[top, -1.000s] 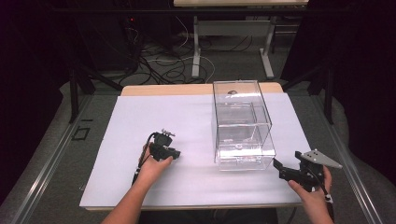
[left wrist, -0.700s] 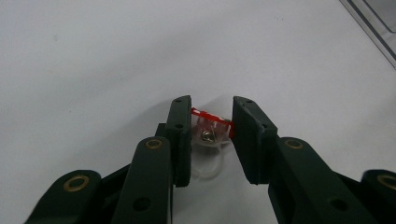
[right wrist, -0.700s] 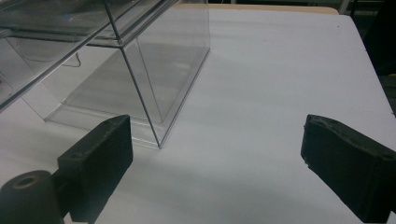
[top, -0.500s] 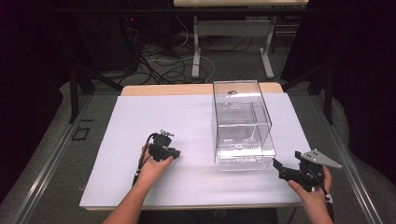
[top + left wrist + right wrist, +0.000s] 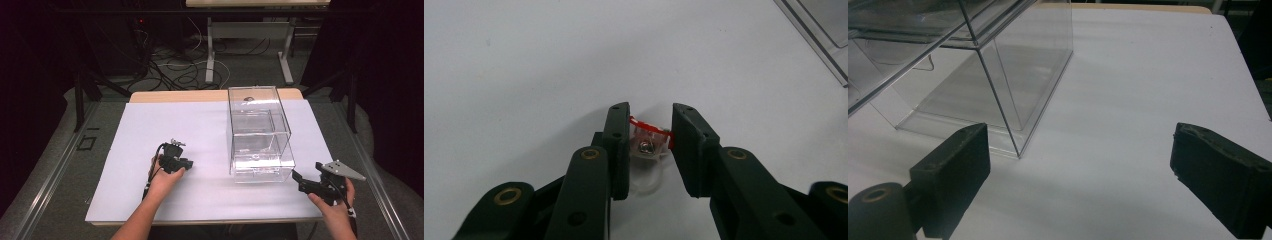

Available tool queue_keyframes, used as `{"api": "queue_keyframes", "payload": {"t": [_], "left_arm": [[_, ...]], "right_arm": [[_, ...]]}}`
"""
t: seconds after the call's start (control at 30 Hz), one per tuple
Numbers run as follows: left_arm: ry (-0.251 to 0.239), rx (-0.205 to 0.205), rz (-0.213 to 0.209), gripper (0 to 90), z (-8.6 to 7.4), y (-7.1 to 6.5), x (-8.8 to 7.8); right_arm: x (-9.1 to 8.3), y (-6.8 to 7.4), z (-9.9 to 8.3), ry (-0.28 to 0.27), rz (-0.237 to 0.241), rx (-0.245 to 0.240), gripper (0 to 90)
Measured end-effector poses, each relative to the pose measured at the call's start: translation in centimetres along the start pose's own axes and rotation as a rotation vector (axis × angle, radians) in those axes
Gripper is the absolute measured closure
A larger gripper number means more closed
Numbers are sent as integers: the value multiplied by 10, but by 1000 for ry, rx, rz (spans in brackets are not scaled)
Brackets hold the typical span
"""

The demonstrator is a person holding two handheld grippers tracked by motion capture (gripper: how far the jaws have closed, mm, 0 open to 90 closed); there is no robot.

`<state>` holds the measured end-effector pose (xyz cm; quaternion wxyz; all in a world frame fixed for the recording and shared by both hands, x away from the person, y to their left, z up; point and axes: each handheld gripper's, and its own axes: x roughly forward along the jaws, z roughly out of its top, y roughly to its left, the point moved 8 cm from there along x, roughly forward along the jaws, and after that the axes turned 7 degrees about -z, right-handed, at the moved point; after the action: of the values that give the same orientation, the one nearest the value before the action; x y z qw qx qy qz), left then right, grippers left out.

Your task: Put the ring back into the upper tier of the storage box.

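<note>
Here the left tool [image 5: 650, 145] pinches a small, perhaps plastic, clear piece [image 5: 648, 146].

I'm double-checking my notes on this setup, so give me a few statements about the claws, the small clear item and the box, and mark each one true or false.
1. The left claw is closed on a small clear piece with red markings. True.
2. The right claw holds the clear box. False: its jaws stand wide apart with nothing between them, beside the box's near corner.
3. The clear box stands on the white sheet. True.
4. The small clear piece lies inside the box. False: it is between the left claw's jaws, left of the box.
5. The left claw is touching the box. False: it is apart from it.
</note>
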<state>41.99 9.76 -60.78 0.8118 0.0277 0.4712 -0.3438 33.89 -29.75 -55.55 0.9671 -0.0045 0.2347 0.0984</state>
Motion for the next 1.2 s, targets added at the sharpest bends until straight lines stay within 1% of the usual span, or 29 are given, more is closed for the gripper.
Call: {"api": "queue_keyframes", "payload": {"t": [0.07, 0.1, 0.13, 0.17, 0.2, 0.23, 0.3, 0.33, 0.37, 0.4, 0.43, 0.47, 0.5, 0.53, 0.57, 0.6, 0.67, 0.7, 0.77, 0.87, 0.9, 0.97, 1.0, 1.03, 1.07, 1.1, 1.13, 1.17, 1.2], "left_arm": [[-5, -4, -3, 704, 0, -1, 0], [-13, -16, -1, 704, 1, -1, 0], [-15, -27, -2, 704, 1, -2, 0], [-16, -14, 1, 704, 1, -2, -1], [-17, -17, 5, 705, 1, -2, -1], [-20, -13, -1, 705, 1, -2, -2], [-22, -16, -3, 705, 2, -3, -3], [-21, -12, -14, 705, 2, -3, -4], [-23, -18, -8, 705, 2, -3, -4], [-34, -13, 0, 705, 3, -3, -4], [-29, -15, -6, 705, 2, -3, -6], [-31, -4, -4, 706, 3, -3, -7], [-29, -10, -6, 706, 3, -3, -8], [-35, -11, -1, 706, 4, -3, -8], [-42, -7, 2, 706, 4, -3, -9], [-44, -10, -5, 706, 5, -4, -10], [-49, -4, -6, 706, 6, -5, -13], [-61, -4, 2, 706, 7, -6, -13], [-75, -3, -2, 706, 8, -7, -15], [-80, 2, -10, 706, 8, -9, -18], [-79, 3, -10, 706, 8, -10, -19], [-89, 8, -10, 706, 8, -12, -20], [-98, 9, -9, 706, 8, -13, -21], [-107, 15, -8, 706, 9, -13, -22], [-116, 17, -13, 706, 9, -15, -23], [-116, 25, -12, 706, 9, -16, -25], [-124, 29, -15, 706, 9, -17, -26], [-128, 29, -16, 706, 10, -19, -28], [-139, 36, -15, 706, 10, -19, -29]], "right_arm": [[-1, -1, 0, 1, -3, -9, 96], [0, 0, 1, -10, -3, -3, 96], [0, 1, 0, -6, -3, 9, 96], [0, -1, 1, -13, -11, -9, 96], [-1, -2, 1, -5, -17, -4, 96], [-1, -2, 1, 1, -18, 0, 96], [-1, -2, 1, -5, -17, 0, 96], [-1, -2, 1, -5, -18, 0, 96], [-1, -2, 1, -3, -19, 3, 96], [-1, -2, 1, 1, -20, 0, 96], [-1, -2, 1, -4, -20, -1, 96], [-1, -2, 1, -3, -22, -1, 96], [-1, -2, 1, -3, -25, 0, 96], [-1, -3, 1, -1, -29, -2, 96], [-2, -3, 1, 7, -25, 6, 96], [-2, -3, 1, 6, -30, 9, 96], [-1, -3, 1, 0, -22, 14, 96], [-1, -3, 1, -2, -22, 8, 96], [-2, -3, 1, 5, -21, 3, 96], [-1, -2, 1, -4, -20, 0, 96], [-1, -3, 2, -5, -19, -9, 96], [-1, -1, 1, -1, -16, 4, 96], [-1, -2, 1, 3, -14, -1, 96], [0, -1, 2, -12, -16, 4, 96], [-1, -1, 1, 0, -15, 2, 96], [1, -1, 2, -29, -15, 10, 96], [0, -1, 1, -10, -16, 3, 96], [1, -1, 2, -27, -15, 9, 96], [1, -1, 2, -25, -14, 13, 96]]}}
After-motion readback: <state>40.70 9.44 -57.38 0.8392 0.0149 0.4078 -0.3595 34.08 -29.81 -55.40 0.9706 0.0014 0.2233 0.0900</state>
